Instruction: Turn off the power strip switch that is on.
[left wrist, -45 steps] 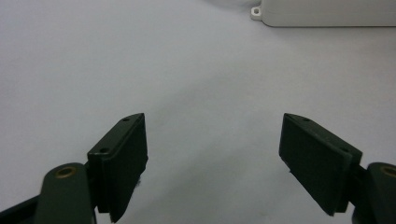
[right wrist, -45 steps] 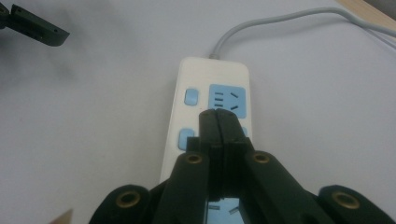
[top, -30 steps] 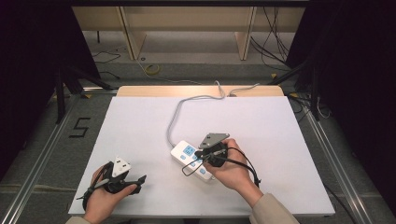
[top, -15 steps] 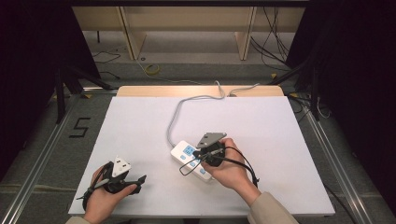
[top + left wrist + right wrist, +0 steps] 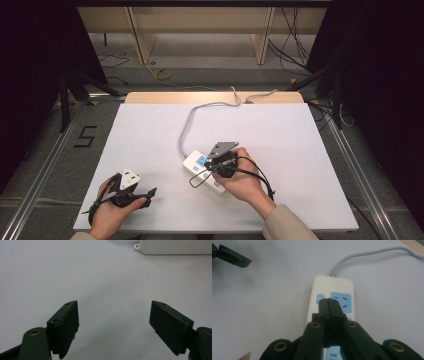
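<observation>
Right gripper view: pinched-together claw (image 5: 329,301) over pwr strip (image 5: 332,287)

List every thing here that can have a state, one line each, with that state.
Power strip: flat on the white table, sockets up, nothing plugged into those in view.
Grey cord: joined to the strip, trailing off the table's far edge.
Right gripper: jaws shut, tips over the strip.
Left gripper: jaws wide open, empty.
</observation>
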`<state>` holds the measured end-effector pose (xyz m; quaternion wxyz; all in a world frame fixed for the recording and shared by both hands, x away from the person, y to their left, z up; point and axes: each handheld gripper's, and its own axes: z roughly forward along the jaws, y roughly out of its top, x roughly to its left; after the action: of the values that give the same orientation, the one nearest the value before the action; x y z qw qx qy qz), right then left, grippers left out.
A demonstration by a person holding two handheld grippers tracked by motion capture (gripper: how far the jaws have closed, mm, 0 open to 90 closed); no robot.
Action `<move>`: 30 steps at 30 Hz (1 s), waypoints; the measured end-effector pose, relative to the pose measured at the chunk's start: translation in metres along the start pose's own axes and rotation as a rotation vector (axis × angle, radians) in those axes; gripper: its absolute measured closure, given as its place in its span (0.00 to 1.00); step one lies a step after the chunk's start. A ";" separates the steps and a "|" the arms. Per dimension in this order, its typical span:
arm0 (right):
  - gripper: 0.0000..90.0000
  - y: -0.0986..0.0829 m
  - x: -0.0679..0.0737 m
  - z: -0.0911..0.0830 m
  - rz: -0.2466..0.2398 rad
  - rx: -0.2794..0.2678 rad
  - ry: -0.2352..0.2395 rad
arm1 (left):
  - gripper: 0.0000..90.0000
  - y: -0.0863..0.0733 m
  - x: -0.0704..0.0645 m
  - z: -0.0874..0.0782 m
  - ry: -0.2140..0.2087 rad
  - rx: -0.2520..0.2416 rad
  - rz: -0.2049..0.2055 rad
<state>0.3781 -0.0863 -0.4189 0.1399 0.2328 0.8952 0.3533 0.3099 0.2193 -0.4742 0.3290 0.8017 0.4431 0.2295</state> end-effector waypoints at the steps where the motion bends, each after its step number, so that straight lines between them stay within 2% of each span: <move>1: 1.00 0.000 0.000 0.001 0.000 0.000 0.000 | 0.26 0.000 0.000 0.000 0.000 0.000 0.000; 30: 1.00 0.009 0.001 0.020 -0.028 0.041 0.009 | 0.26 0.000 0.000 0.000 -0.001 0.001 0.004</move>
<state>0.3885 -0.0693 -0.4271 0.1361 0.2216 0.9060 0.3339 0.3099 0.2193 -0.4747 0.3285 0.8027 0.4415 0.2298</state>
